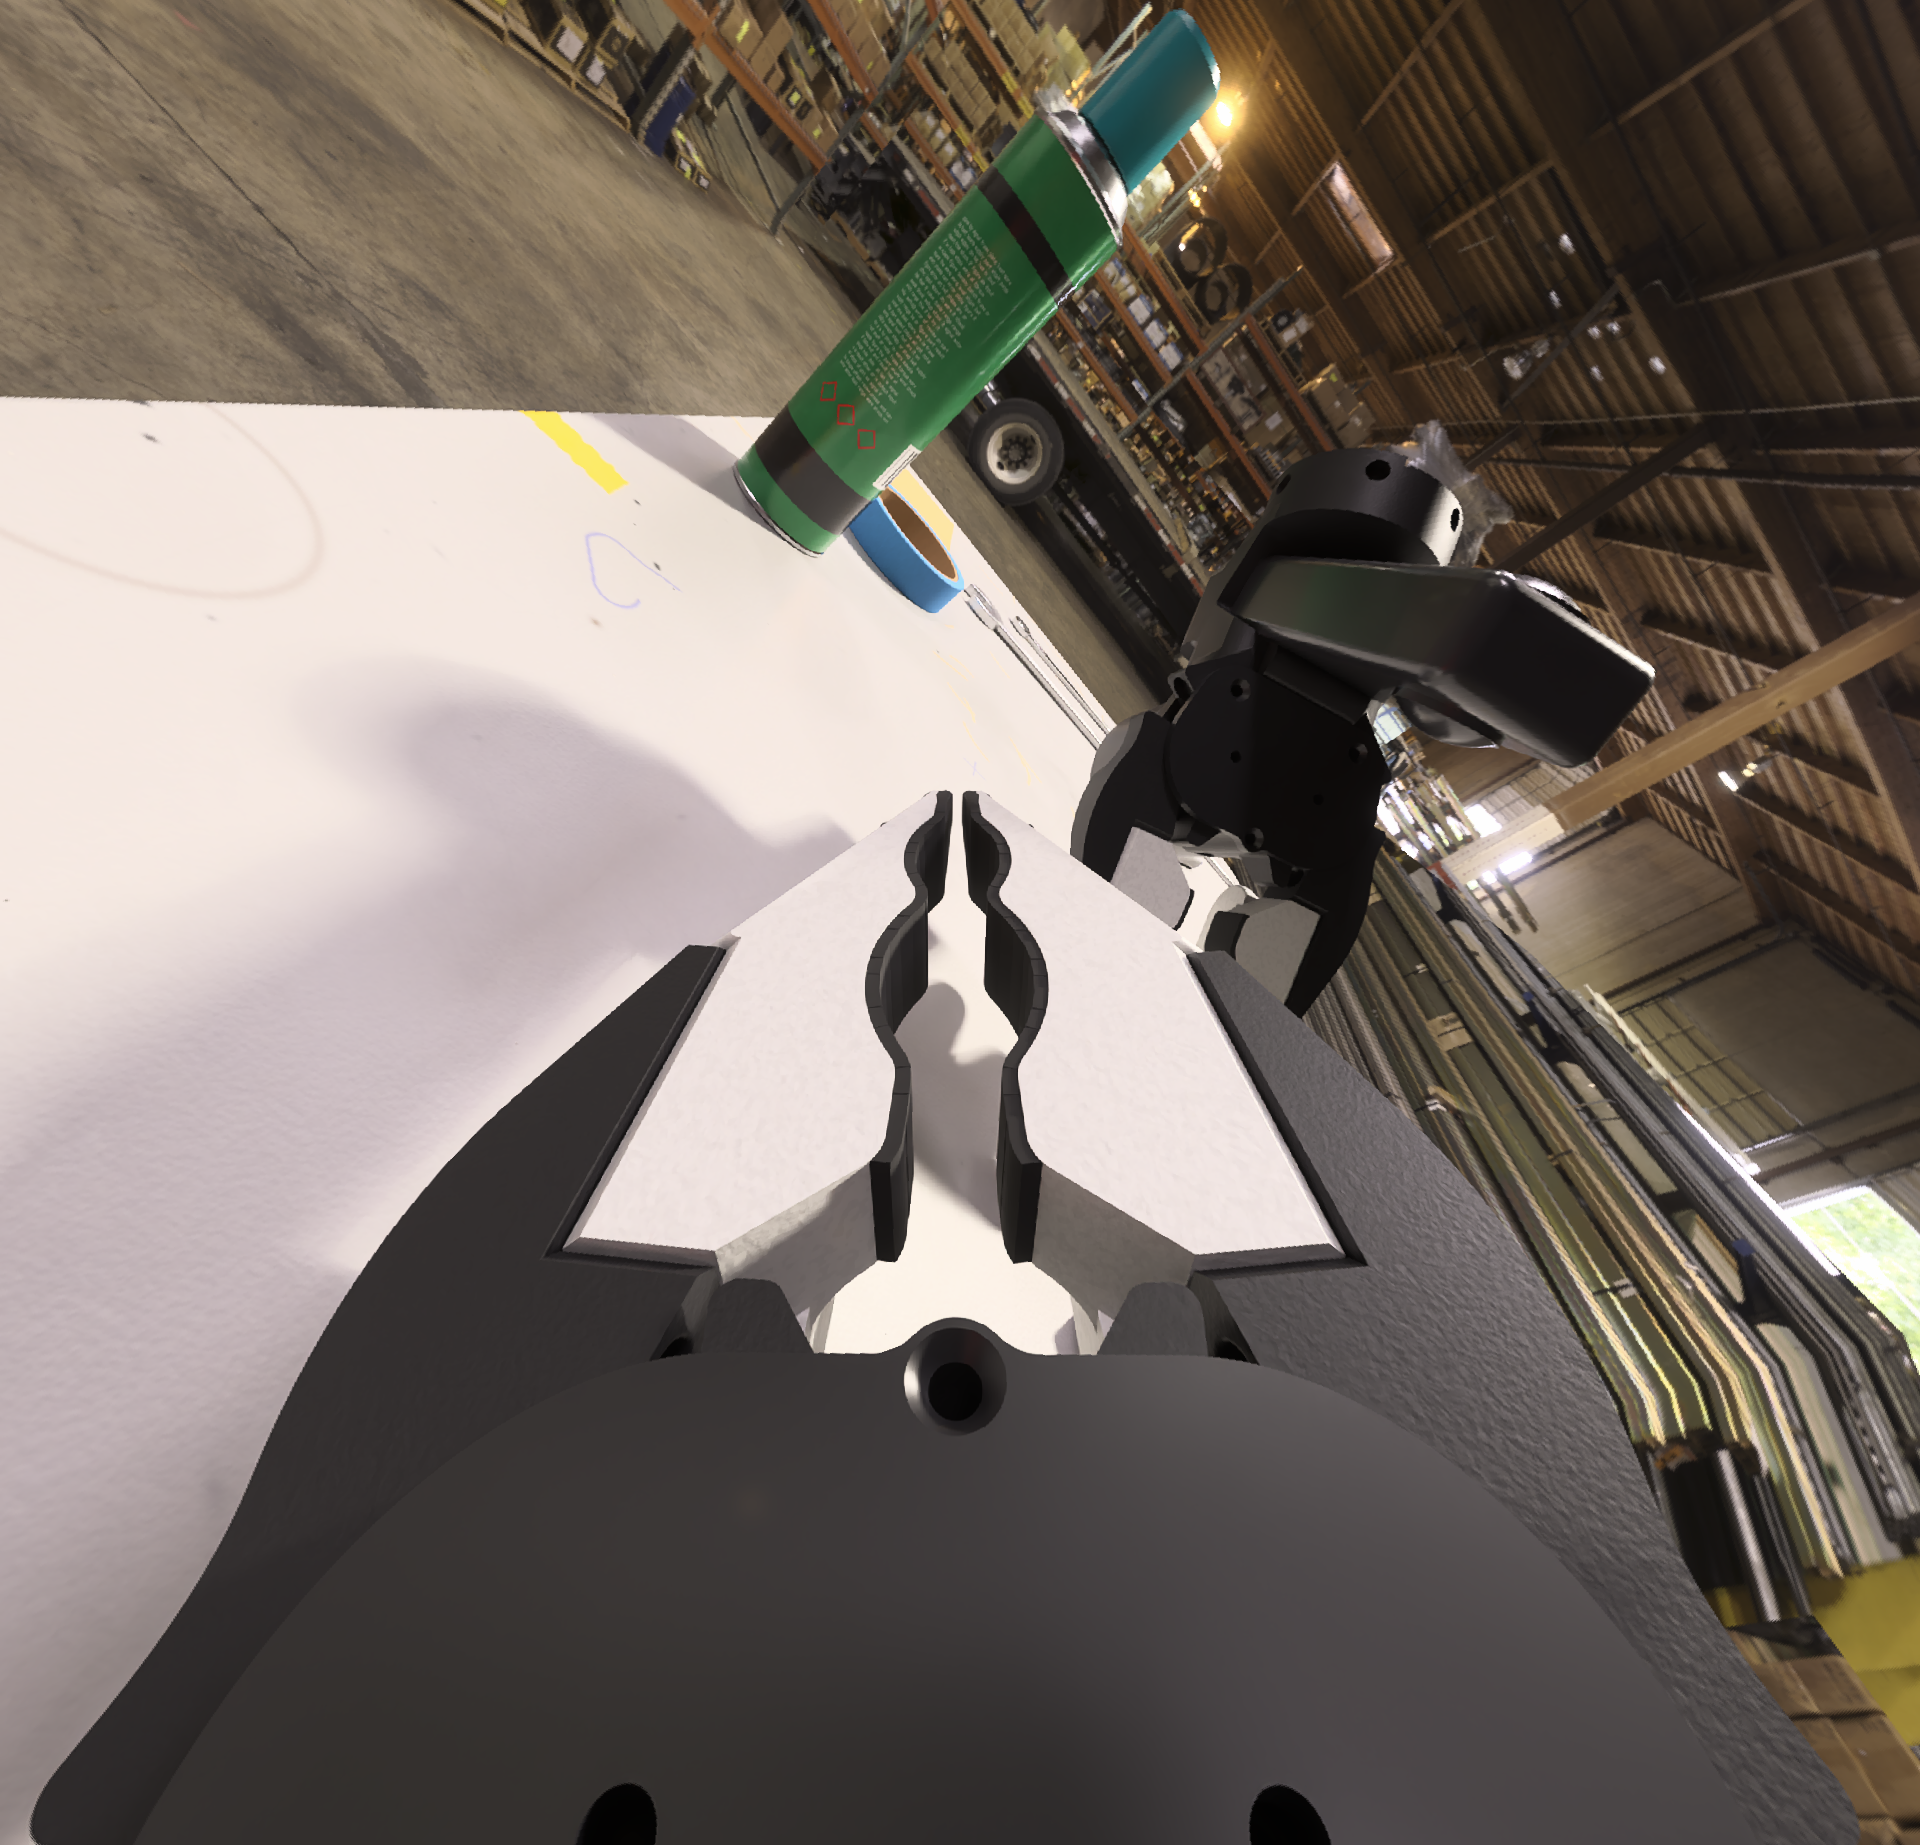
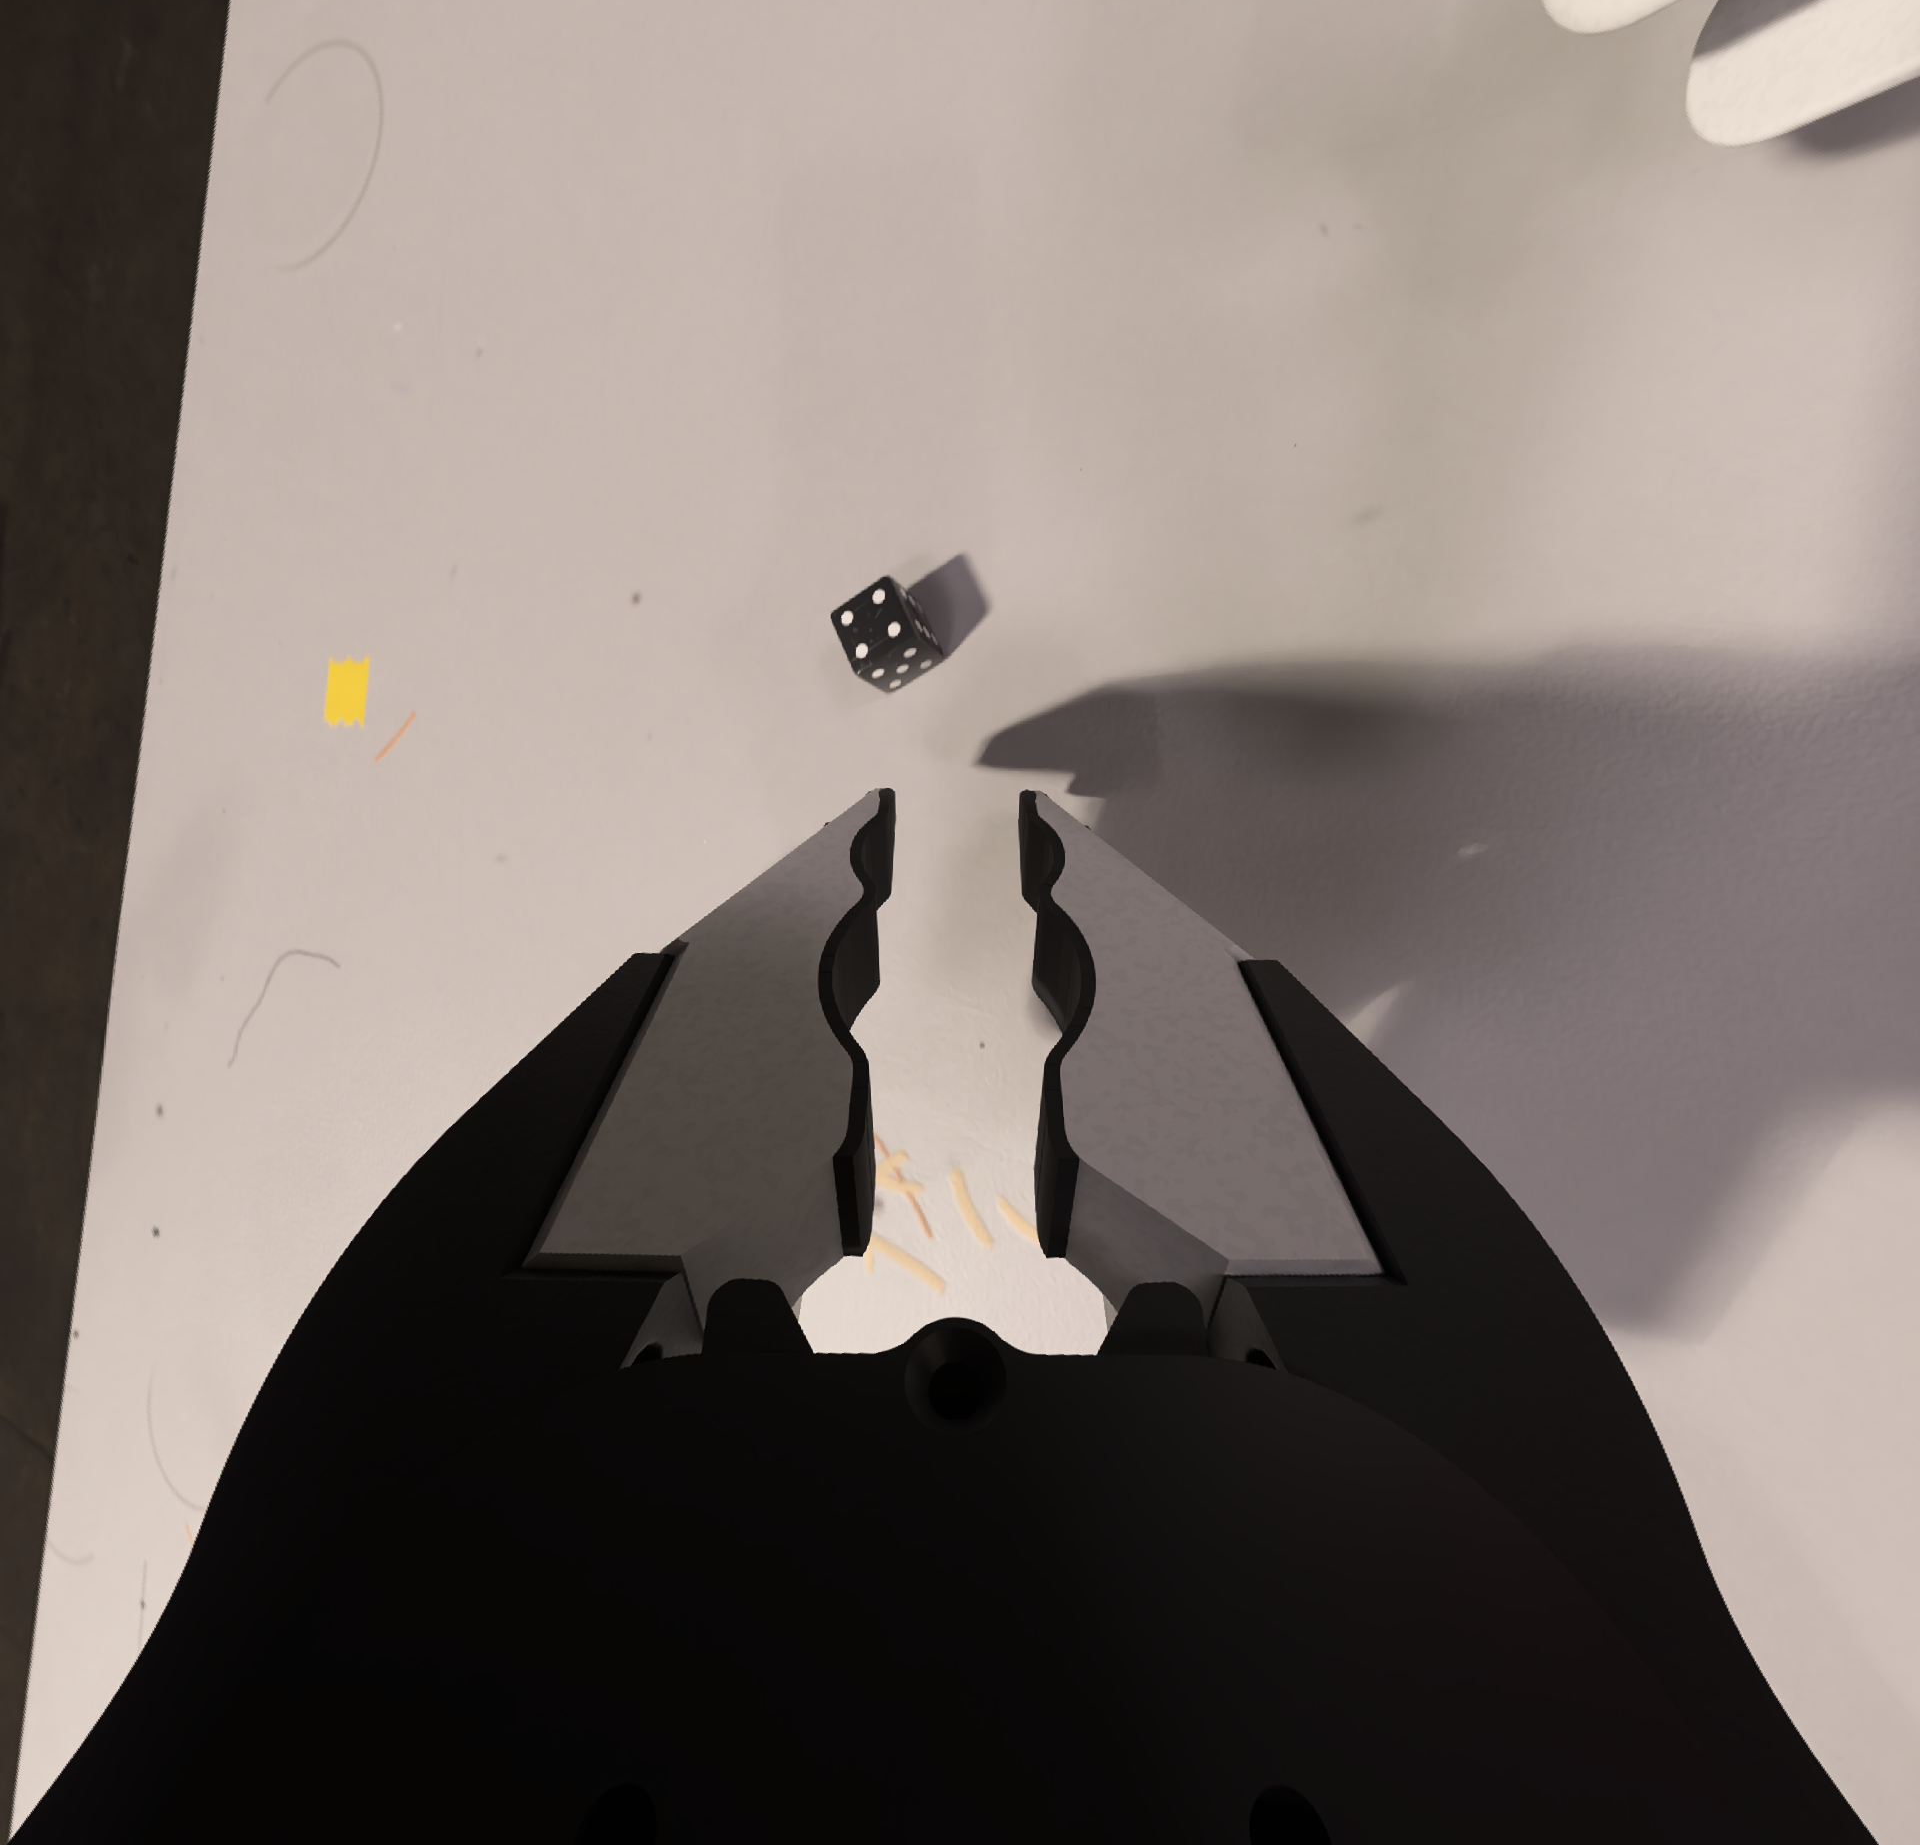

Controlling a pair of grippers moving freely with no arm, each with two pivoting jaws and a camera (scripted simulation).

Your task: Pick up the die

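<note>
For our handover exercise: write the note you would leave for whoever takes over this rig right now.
Right claw: open, empty, pointing down at the table, tips short of the die.
Left claw: shut, empty, off to the side.
Die: black, white pips, lying free on the table, just ahead and slightly left of the right claw.
Done: approach only.
Left: centre on the die, close, lift.

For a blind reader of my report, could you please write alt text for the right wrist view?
The right gripper, fingers open, hangs over a white table, pointing toward a small black die with white dots that lies just ahead, slightly left of the gap. A yellow scrap lies far left; the other gripper's pale fingertips show at top right.
</note>
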